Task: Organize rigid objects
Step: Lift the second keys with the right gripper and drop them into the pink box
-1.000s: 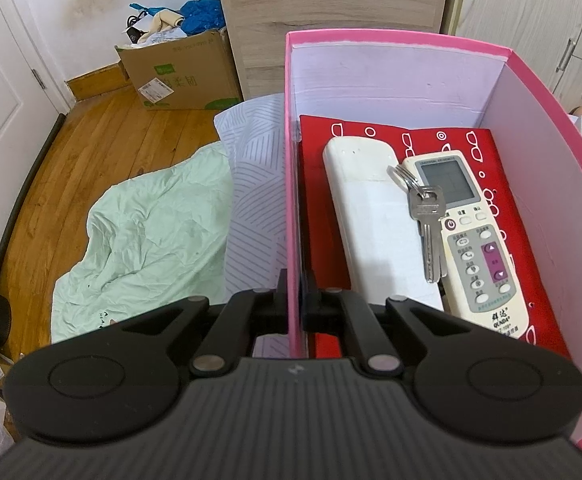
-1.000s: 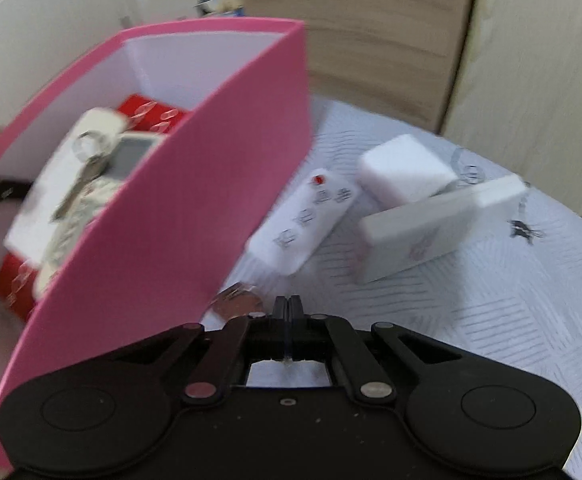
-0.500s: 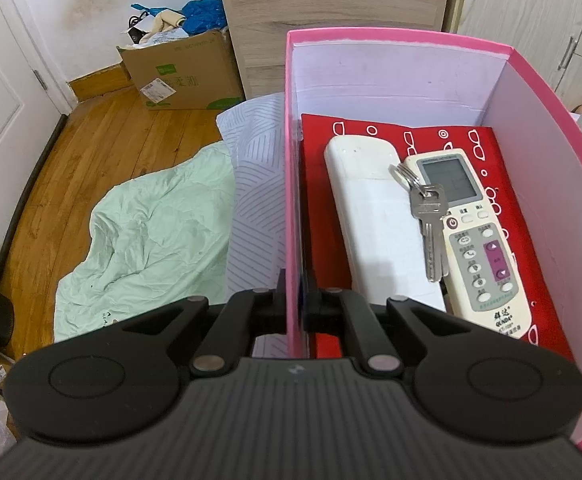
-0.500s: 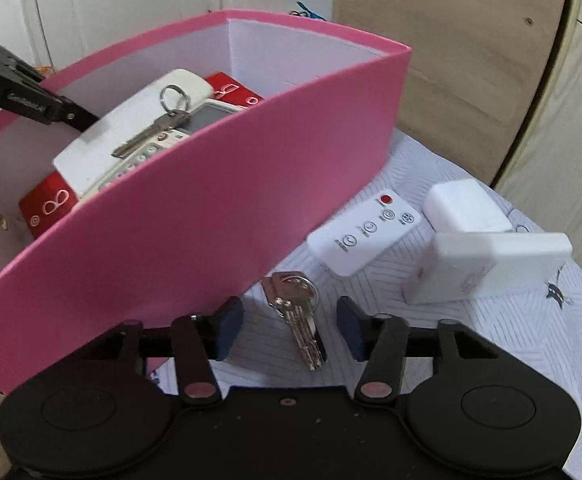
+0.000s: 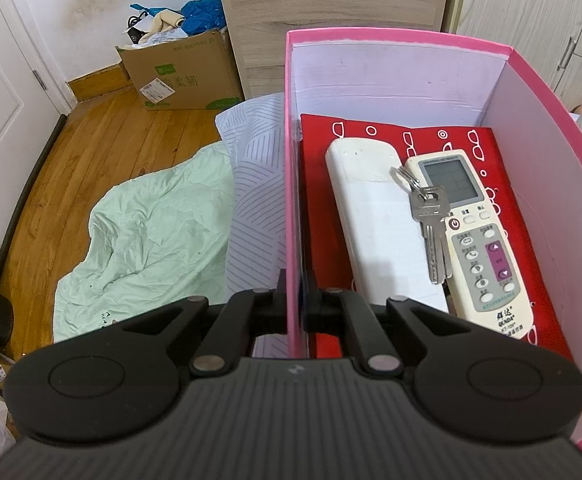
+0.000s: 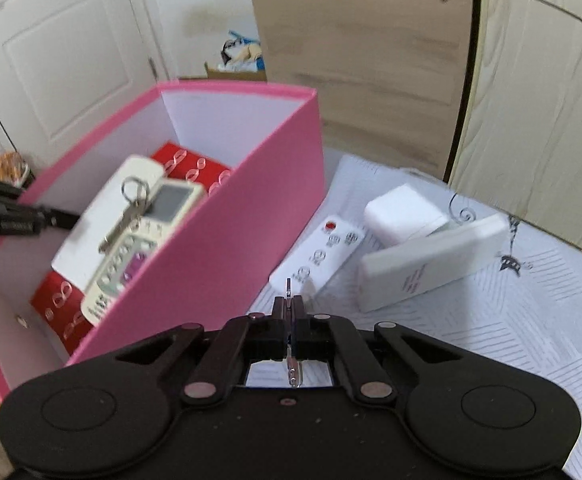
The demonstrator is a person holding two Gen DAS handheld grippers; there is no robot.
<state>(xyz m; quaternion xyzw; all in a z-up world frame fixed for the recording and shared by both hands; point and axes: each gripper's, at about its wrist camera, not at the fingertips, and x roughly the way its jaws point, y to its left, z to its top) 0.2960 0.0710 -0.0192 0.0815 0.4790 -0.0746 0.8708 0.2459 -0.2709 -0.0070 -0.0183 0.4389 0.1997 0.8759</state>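
The right hand-held gripper (image 6: 289, 312) is clamped edge-on across thin keys (image 6: 289, 294) — stiff, light, slippery metal — while the left hand-held gripper (image 5: 294, 292) pinches the pink box (image 5: 391, 36) wall.

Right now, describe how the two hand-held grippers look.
Both look alike. The left hand-held gripper has a matte black ribbed body, two round black discs at its sides, black linkage arms with silver pivot pins and narrow black fingers. The right hand-held gripper is the same black build, with blue pads on its fingers. No cables, hands or sleeves show.
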